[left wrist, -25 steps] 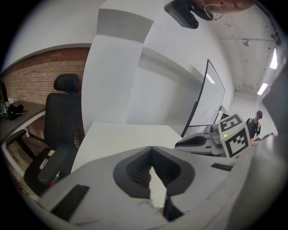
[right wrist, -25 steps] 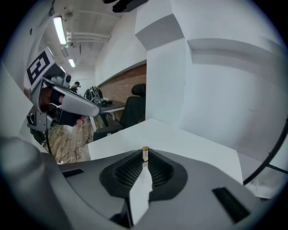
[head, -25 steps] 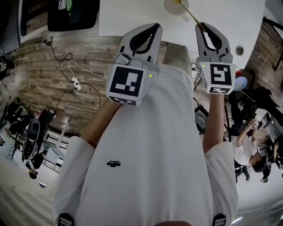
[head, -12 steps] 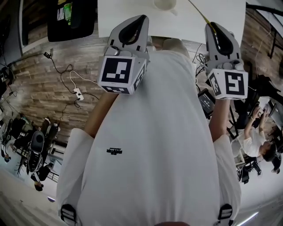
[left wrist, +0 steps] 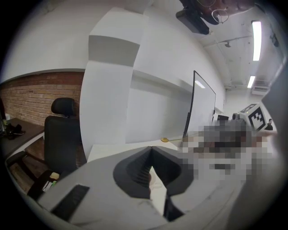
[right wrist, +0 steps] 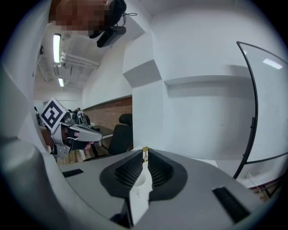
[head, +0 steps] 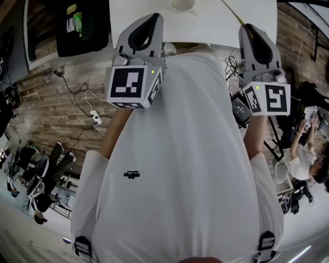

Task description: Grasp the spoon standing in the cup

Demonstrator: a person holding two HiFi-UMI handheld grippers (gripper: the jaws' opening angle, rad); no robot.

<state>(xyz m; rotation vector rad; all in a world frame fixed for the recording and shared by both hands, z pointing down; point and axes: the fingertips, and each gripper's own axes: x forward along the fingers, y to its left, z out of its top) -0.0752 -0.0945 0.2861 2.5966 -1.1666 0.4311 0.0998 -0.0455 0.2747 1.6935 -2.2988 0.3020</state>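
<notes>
A thin yellow spoon point(head: 232, 13) slants over the white table point(head: 205, 25), to the right of the white cup point(head: 182, 5) at the top edge. My right gripper point(head: 248, 26) is shut on the near end of its handle. In the right gripper view the yellow handle end point(right wrist: 145, 150) sticks out between the nearly closed jaws of the right gripper point(right wrist: 145, 156). The left gripper view shows the spoon's bowl point(left wrist: 165, 139) in the air above the table point(left wrist: 108, 150). My left gripper point(head: 154, 16) hovers at the table's near edge, left of the cup, its jaws point(left wrist: 151, 150) shut with nothing in them.
A black office chair point(left wrist: 63, 130) stands at the table's left end, and a white wall rises behind the table. Cables and a power strip point(head: 93, 114) lie on the wood floor to the left. People point(head: 303, 159) sit at the far right. A curved black stand point(right wrist: 252, 117) rises on the right.
The spoon's far end was over the cup a second ago and now lies to the right of it. Both grippers have shifted and the right one has turned.
</notes>
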